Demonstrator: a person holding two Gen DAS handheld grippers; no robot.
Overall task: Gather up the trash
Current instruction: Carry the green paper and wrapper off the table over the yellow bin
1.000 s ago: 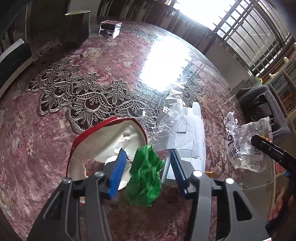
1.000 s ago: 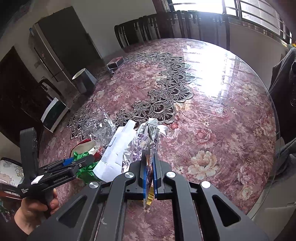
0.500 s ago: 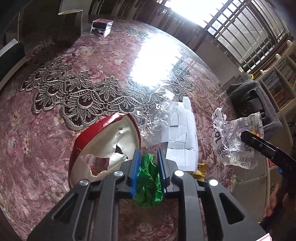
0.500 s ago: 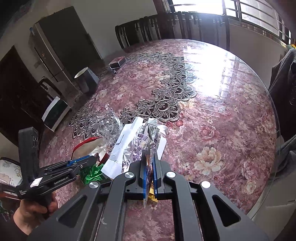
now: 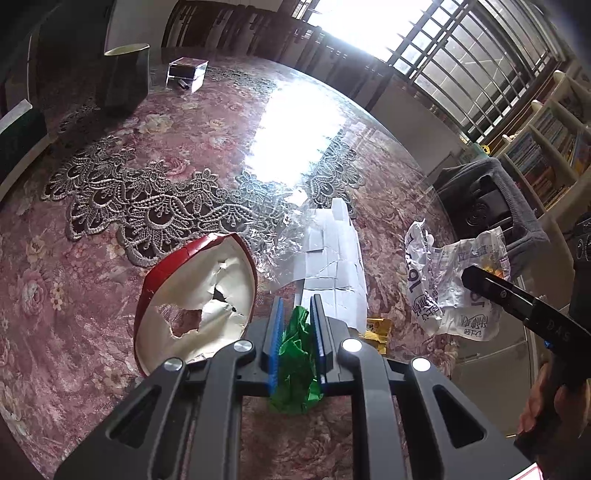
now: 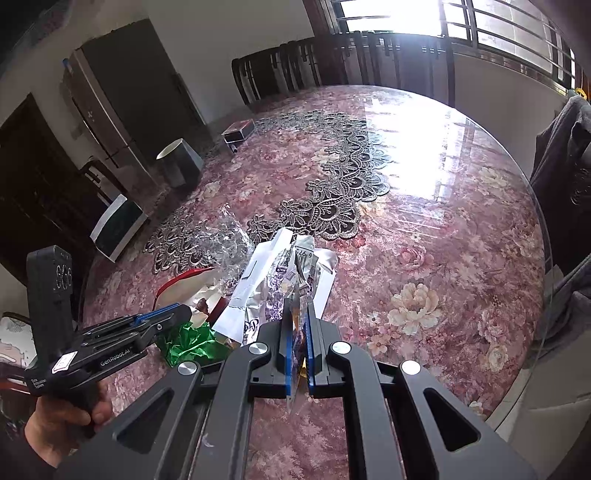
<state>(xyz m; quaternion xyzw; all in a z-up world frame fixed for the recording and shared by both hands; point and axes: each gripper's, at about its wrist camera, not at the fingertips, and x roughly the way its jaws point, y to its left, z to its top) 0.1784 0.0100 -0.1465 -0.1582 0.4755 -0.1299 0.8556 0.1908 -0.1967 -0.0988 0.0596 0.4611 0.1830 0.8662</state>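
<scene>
The worktop [image 5: 110,332] is round, glass-topped over a pink floral cloth, with a grey lace runner [image 5: 155,206] across its middle and strong window glare on the far half. In the right wrist view a dark cabinet [image 6: 122,92] stands at the far left wall, dark chairs [image 6: 280,77] line the far edge, and a barred window [image 6: 480,33] fills the right. In the left wrist view, bookshelves [image 5: 546,155] stand at the far right behind a grey padded chair [image 5: 491,206]. At the worktop's far left sit a dark bin [image 5: 125,77] with a pale rim and, just beside it, a small clear box [image 5: 186,74].

The trash lies in a loose cluster near the front edge. From the left: a torn red-rimmed paper bowl [image 5: 195,299], white inside with ragged holes; crumpled clear foil [image 5: 284,240] touching it; a long white creased carton [image 5: 332,262]; a small yellow scrap [image 5: 378,328]; and a crumpled white printed wrapper [image 5: 443,291].

The left tool [image 5: 297,336] is clenched on a green crinkled wad [image 5: 295,365], its blue pads pressing both sides, the wad hanging below them above the cloth and just in front of the bowl. The right tool [image 6: 298,339] is clamped on a thin, shiny blue-and-orange wrapper [image 6: 295,354] standing edge-on between its pads; whether that is one piece with the printed wrapper I cannot tell. A hand [image 6: 70,410] grips the left tool's handle
</scene>
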